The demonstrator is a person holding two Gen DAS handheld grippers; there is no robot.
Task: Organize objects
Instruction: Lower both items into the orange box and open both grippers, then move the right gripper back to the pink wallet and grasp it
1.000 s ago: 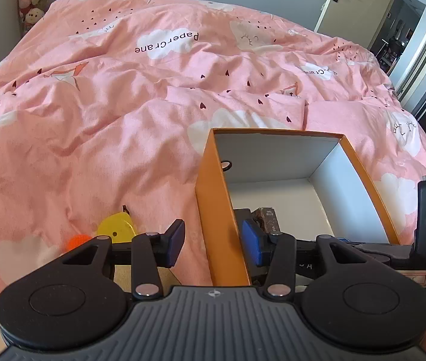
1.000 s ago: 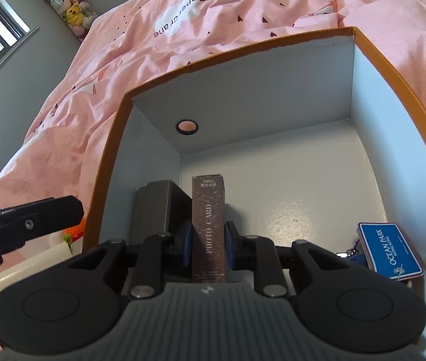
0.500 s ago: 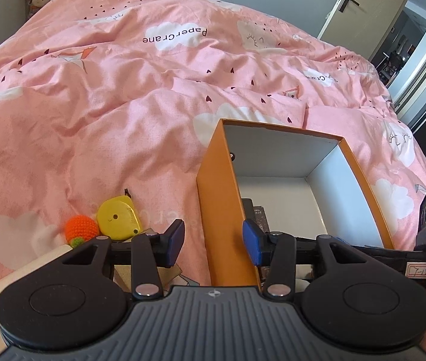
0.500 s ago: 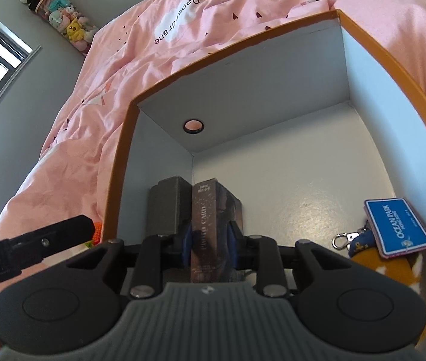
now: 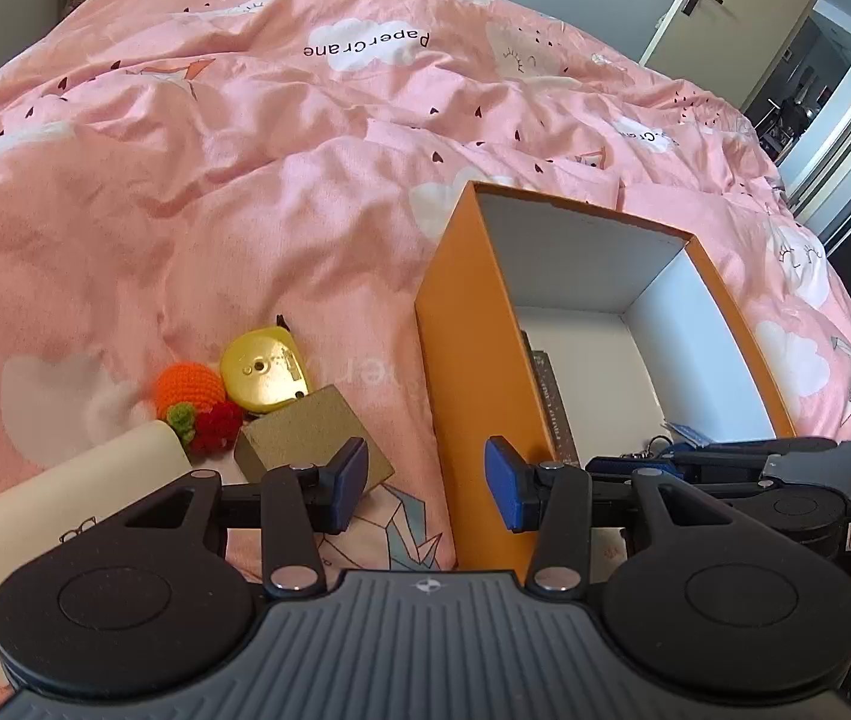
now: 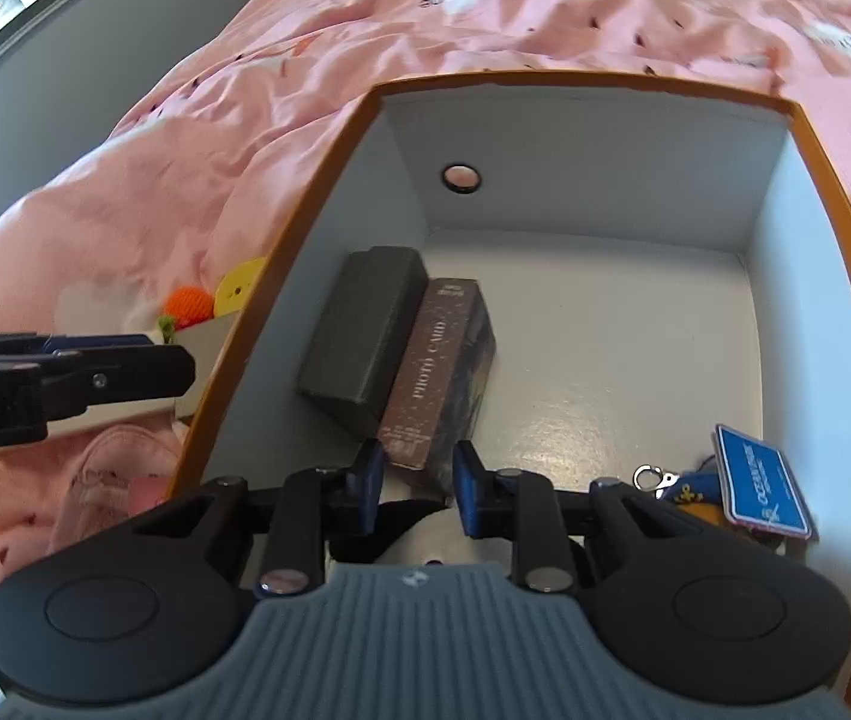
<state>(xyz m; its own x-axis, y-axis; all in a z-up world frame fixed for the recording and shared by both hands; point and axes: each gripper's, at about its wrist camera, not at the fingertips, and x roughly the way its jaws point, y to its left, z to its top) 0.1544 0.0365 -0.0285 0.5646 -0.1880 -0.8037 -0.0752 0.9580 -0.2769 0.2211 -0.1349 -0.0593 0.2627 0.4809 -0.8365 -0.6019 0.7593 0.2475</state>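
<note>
- One pink bed cover fills the upper and left parts of both views, printed with white clouds.
- Orange box with a white inside sits on the bed, at the centre right of the left wrist view and mid-frame in the right wrist view.
- Dark grey case lies in the box along its left wall, with the brown photo card box touching its right side.
- Blue tag on a key ring lies at the box's lower right.
- Left of the orange box on the bed are a yellow tape measure, a gold block, a knitted orange toy and a cream case.
- Left claw stands half open and empty, straddling the orange wall.
- Right claw is parted, pads just off the photo card box's near end, gripping nothing.
</note>
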